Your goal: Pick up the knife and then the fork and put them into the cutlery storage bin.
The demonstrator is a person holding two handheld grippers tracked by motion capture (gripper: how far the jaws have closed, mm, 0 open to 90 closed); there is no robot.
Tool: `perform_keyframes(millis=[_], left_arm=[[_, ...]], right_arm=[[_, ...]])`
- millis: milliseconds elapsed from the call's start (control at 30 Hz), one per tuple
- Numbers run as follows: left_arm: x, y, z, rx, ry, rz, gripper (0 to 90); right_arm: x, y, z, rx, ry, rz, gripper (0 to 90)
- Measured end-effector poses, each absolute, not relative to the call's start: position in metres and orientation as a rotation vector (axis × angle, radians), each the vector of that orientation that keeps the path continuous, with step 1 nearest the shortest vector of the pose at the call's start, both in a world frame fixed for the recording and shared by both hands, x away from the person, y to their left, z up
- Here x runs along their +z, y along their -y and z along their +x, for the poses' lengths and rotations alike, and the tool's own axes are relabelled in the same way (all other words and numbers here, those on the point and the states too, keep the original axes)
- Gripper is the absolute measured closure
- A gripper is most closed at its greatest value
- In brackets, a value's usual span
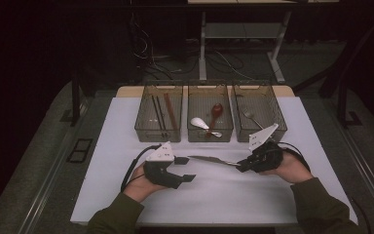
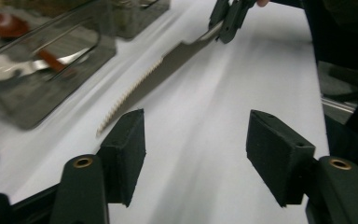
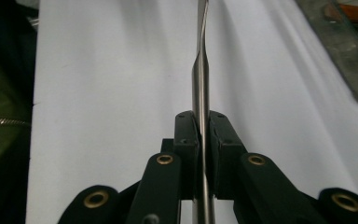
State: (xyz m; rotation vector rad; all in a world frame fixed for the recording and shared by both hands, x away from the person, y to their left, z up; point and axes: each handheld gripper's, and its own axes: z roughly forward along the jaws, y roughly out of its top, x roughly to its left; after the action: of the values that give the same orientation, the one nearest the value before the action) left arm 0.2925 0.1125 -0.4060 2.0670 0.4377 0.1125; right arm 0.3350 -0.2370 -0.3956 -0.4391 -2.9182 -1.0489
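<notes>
From above, two hand-held grippers meet over a white table [image 1: 126,195]: the right gripper [image 1: 243,165] clamps the handle of one serrated knife [image 1: 209,160], held level just above the surface, while the left gripper [image 1: 185,169] sits released, jaws spread near the blade tip. Three mesh baskets [image 1: 158,130] line the far edge, with two spoons [image 1: 200,124] in the middle one and one fork [image 1: 250,116] in the right.

In the left gripper view, the blade's toothed tip lies just beyond the left jaw, not touching it.

In the right gripper view, both pads [image 3: 186,154] press the knife handle edge-on.
</notes>
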Motion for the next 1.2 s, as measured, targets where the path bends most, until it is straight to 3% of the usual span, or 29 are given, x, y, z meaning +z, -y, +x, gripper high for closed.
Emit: perform_keyframes(millis=[267, 700, 1200], left_arm=[[-0.419, -0.139, 0.285, 0.174, -0.549, 2.032, 27.1], [-0.437, -0.153, 0.274, 0.247, -0.659, 2.043, 1.6], [-0.439, -0.153, 0.275, 0.23, -0.681, 2.067, 0.0]], right_arm=[[-0.392, 0.248, 0.341, -1.105, 2.926, -0.534, 82.9], [-0.373, 0.272, 0.351, -1.205, 2.914, -0.814, 82.9], [-0.345, 0.308, 0.38, -1.321, 2.882, -1.162, 82.9]])
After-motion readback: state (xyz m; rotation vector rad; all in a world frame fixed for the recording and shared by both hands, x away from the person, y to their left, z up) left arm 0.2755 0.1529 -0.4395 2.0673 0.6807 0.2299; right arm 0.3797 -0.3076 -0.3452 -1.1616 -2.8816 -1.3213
